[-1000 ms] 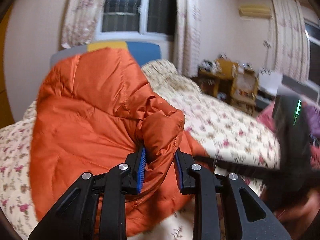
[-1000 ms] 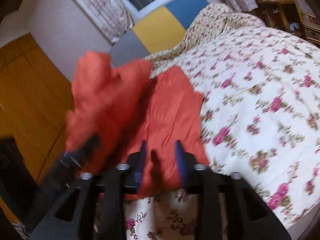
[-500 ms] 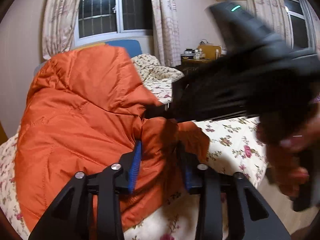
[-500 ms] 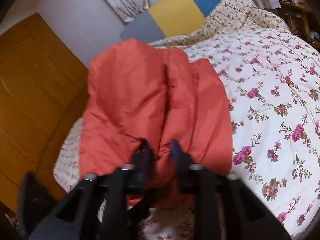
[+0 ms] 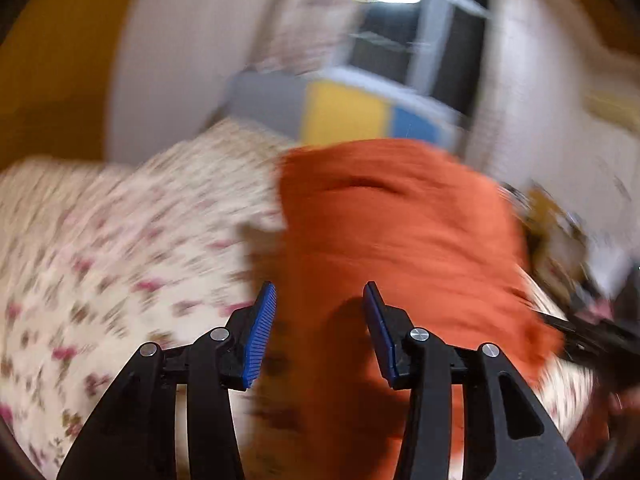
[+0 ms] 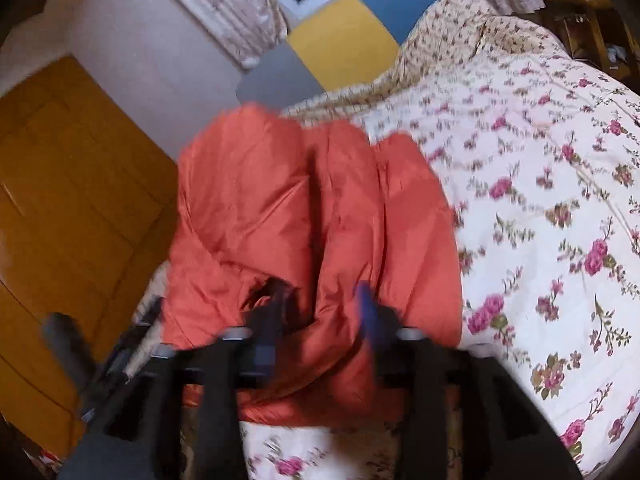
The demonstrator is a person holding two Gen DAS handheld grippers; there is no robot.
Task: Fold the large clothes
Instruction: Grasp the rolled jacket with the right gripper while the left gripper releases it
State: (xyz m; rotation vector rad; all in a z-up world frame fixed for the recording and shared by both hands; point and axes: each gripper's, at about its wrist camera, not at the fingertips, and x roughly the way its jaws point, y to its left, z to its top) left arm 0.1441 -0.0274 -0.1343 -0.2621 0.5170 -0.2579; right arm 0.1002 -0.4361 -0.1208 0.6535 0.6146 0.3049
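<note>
Floral bedding covers the bed [image 6: 540, 168], with a grey, yellow and blue headboard [image 6: 340, 48] against the wall behind. On the bed's near edge lies the bunched orange jacket [image 6: 312, 216]. Spread wide, the left claw [image 5: 318, 300] grips nothing, the jacket lying beyond its blue pads. Blur hides the right claw [image 6: 320, 300]; whether it pinches the fabric between its fingers, I cannot tell.

We see our left gripper [image 5: 318, 300] – black angular arms, silver screws, ribbed blue pads [image 5: 261, 334]; our right gripper [image 6: 322, 304] blurs, black with blue.
</note>
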